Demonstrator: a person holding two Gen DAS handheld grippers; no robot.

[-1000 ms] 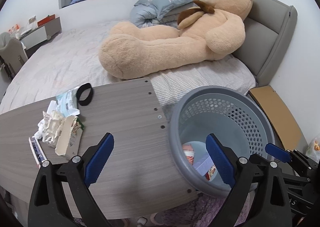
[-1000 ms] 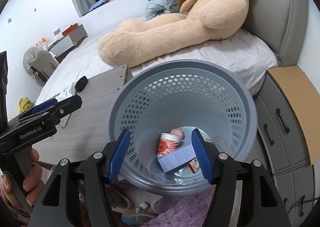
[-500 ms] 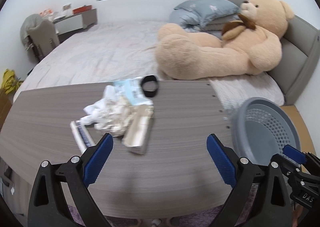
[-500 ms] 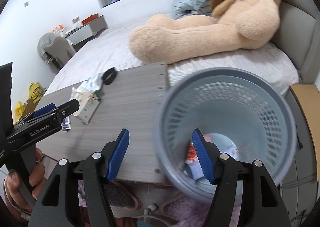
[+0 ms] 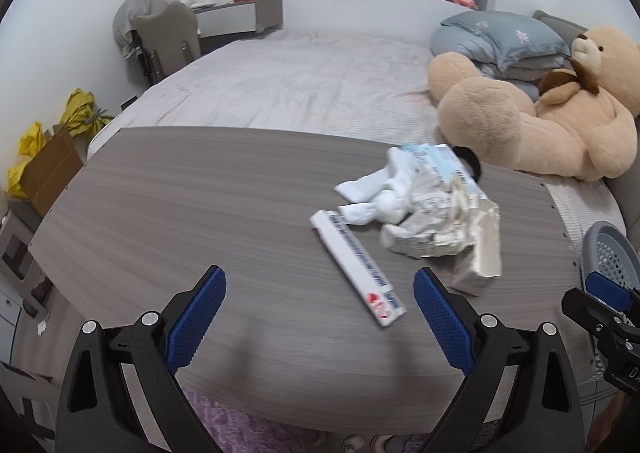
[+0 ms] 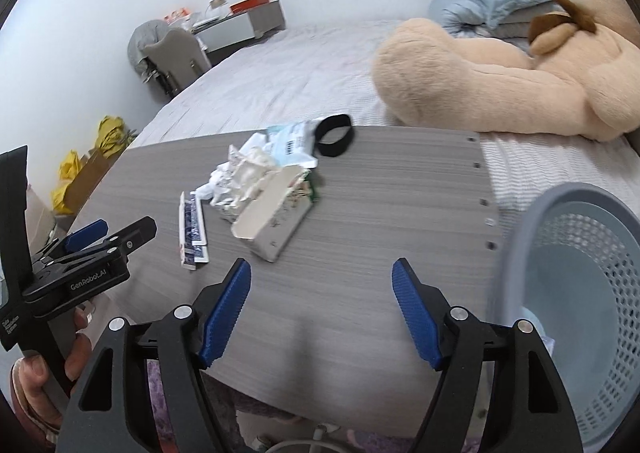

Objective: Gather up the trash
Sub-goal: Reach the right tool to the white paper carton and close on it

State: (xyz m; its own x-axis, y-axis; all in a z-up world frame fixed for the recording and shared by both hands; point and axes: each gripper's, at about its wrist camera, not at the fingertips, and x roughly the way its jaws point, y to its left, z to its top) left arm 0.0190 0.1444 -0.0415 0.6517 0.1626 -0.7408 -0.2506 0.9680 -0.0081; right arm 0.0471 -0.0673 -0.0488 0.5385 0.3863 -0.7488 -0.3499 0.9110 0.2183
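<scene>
Both grippers, left (image 5: 318, 315) spread empty and right (image 6: 320, 311) empty, jaws opening, hover between pickups over the table's (image 6: 380, 213) near edge; next likely grabs the toothpaste box (image 5: 357, 262) or open carton (image 6: 272, 219) left of the basket (image 6: 576, 293).

On the grey wood-grain worktop (image 6: 360, 213) a long white toothpaste box (image 6: 193, 231) lay left of crumpled white paper (image 6: 236, 181), an open white carton (image 6: 276, 221) on its right. A black band (image 6: 334, 135) lay behind them. The grey perforated plastic basket (image 6: 580, 293) stood off the worktop's right end, before the bed (image 6: 280, 73).
</scene>
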